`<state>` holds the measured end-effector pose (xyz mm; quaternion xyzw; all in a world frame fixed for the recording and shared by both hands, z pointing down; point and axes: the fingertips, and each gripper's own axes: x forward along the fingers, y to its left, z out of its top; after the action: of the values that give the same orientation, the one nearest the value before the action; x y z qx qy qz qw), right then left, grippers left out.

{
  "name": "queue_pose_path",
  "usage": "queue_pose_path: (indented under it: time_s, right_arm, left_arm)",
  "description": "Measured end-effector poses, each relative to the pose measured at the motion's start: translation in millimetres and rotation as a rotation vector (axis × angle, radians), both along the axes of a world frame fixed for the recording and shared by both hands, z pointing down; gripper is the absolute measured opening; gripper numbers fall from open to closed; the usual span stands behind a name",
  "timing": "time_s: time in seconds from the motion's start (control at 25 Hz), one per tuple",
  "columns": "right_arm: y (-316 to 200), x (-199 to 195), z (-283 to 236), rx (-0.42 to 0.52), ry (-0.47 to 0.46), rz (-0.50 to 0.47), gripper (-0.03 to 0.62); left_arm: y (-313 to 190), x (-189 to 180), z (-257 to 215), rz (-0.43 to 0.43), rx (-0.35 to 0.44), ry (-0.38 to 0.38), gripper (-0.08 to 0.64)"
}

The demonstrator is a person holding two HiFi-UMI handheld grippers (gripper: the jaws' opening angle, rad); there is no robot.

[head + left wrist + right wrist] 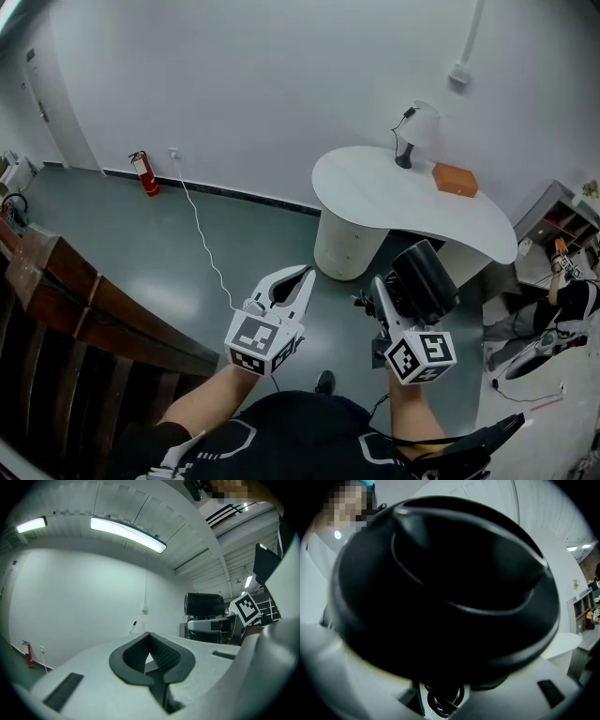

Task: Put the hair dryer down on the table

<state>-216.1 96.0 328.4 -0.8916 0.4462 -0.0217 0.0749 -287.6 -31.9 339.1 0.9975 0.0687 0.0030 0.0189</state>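
My right gripper is shut on a black hair dryer, held in the air over the floor, short of the white table. In the right gripper view the hair dryer's dark barrel fills almost the whole picture, with a coil of its cord low between the jaws. The left gripper hangs beside it at the left, shut with nothing in it; its pads meet at the tip. From the left gripper view, the hair dryer shows at the right.
On the table stand a white lamp and an orange box; its round base is below. A dark wooden rail runs at the left. A white cable and a fire extinguisher are by the wall. Shelves stand at the right.
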Motion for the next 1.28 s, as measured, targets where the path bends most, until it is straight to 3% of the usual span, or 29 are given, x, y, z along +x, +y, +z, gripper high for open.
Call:
queue_pose_path:
  time_s: [0.72, 1.28]
  right_arm:
    - [65, 129, 13, 0.011, -0.029, -0.021, 0.281]
    - [103, 185, 23, 0.022, -0.06, 0.005, 0.281]
  left_arm:
    - [75, 139, 6, 0.019, 0.039, -0.037, 0.007]
    - [103, 188, 13, 0.017, 0.04, -0.074, 0.006]
